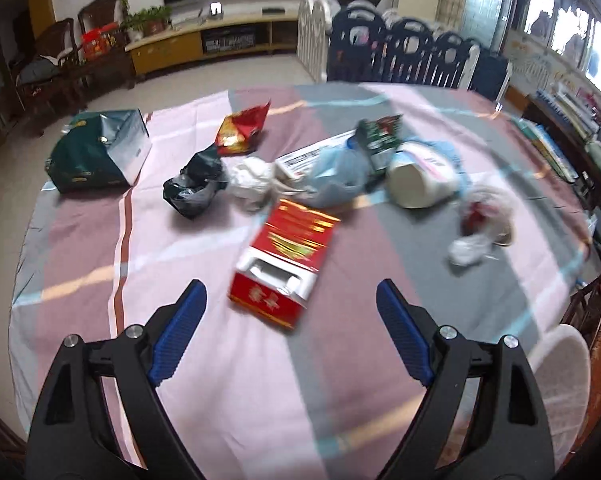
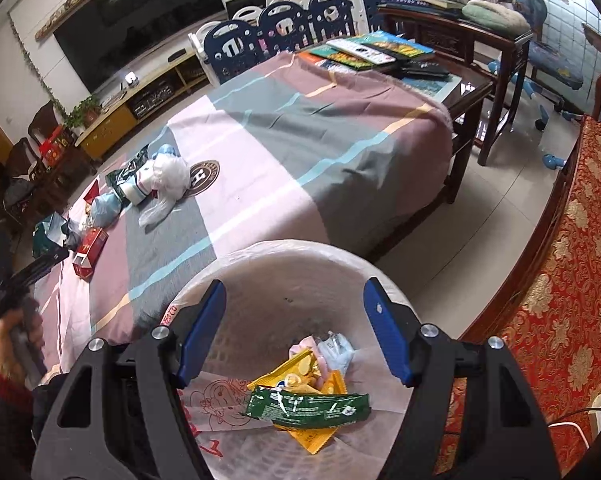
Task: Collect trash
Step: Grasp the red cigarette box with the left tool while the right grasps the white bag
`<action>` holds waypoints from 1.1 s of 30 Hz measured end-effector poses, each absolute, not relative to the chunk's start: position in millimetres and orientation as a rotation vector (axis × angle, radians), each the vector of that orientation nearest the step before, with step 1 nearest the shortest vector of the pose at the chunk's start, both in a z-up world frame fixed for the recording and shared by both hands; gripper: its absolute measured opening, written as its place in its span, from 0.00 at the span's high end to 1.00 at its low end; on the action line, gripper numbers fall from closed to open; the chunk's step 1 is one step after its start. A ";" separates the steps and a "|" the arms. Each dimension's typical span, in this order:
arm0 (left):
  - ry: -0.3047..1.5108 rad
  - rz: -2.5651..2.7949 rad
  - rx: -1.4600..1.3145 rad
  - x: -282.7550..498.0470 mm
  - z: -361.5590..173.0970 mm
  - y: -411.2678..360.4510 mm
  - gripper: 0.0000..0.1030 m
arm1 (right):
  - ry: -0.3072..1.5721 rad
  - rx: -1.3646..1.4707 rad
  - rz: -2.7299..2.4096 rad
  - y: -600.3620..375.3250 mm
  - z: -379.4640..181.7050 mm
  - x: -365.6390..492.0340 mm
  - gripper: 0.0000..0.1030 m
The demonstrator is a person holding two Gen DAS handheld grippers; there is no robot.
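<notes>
My left gripper (image 1: 290, 296) is open and empty, just short of a red and white carton (image 1: 286, 260) lying on the striped tablecloth (image 1: 220, 380). Beyond it lie a black bag (image 1: 194, 190), a white crumpled wad (image 1: 252, 180), a red snack wrapper (image 1: 242, 130), a blue bag (image 1: 336, 172), a white cup (image 1: 420, 178) and a clear bag (image 1: 480, 228). My right gripper (image 2: 294, 296) is open and empty above a lined white bin (image 2: 284, 280) that holds a green wrapper (image 2: 308, 404) and yellow wrappers (image 2: 300, 372).
A dark green bag (image 1: 96, 152) lies at the table's far left. Books (image 2: 372, 50) lie at the table's far end. A red patterned chair (image 2: 560, 300) stands right of the bin. A blue and white fence (image 1: 400, 52) stands behind the table.
</notes>
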State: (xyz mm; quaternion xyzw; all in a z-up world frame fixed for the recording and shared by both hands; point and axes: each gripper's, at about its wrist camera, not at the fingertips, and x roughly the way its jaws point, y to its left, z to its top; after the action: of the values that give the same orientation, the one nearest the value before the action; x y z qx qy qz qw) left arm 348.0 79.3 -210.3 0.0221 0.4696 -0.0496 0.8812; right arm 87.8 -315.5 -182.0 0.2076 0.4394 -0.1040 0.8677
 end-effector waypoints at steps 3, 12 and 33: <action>1.041 -0.139 0.083 377.8 -228.0 78.4 0.11 | 0.946 0.431 -0.196 -306.4 -187.8 104.4 0.32; 1.145 -0.164 0.190 395.6 -273.4 52.7 0.42 | 0.954 0.388 -0.059 -261.0 -196.7 188.7 0.32; 0.945 -0.153 0.004 278.7 -191.1 83.5 0.44 | 0.999 -0.142 0.037 -161.0 -254.2 373.5 0.77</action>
State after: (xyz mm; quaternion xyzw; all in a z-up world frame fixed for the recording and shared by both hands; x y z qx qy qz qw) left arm 278.7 83.5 -191.1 0.0018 0.4546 -0.0736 0.8876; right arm 373.5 -161.0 -254.2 -0.0678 0.4788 0.0177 0.8751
